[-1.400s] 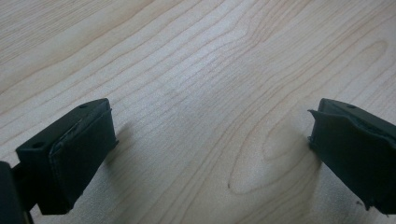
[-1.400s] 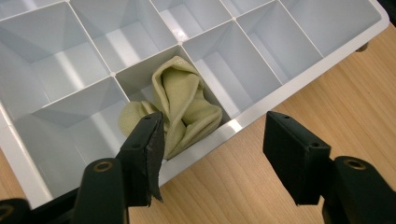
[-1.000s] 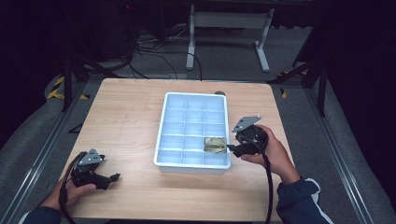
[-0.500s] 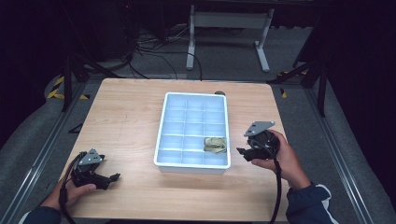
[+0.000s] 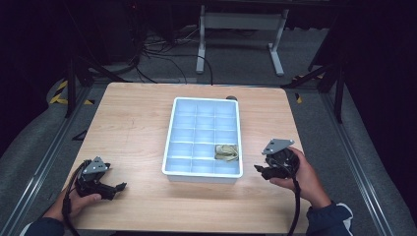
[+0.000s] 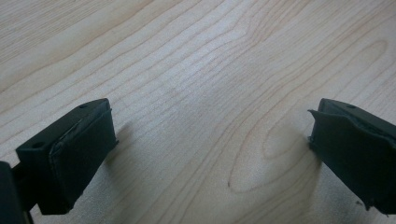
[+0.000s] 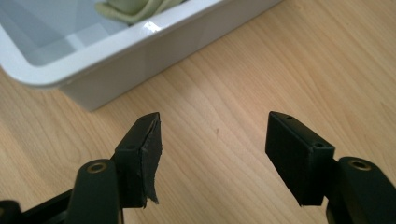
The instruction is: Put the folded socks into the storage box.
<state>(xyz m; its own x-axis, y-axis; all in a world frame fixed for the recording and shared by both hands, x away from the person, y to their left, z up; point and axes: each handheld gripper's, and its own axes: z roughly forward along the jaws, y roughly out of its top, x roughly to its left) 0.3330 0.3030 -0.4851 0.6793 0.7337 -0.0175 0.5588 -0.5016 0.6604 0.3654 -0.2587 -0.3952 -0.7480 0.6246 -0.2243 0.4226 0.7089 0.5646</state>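
- Behind the far rim of the tray [image 5: 169,142], I see a small dark thing [image 5: 231,98] on the table [image 5: 128,123], too cut off to identify.
- Inside the tray's near right compartment, one row up from the front, lies a crumpled olive-green item [image 5: 226,152]; I can't tell what it is.
- My right gripper view cuts it off at the top edge.
- Left gripper [image 5: 117,188] rests at the near left corner, jaws spread wide over bare wood.
- Right gripper [image 5: 258,169] sits just beside the tray's right wall, jaws apart, empty.
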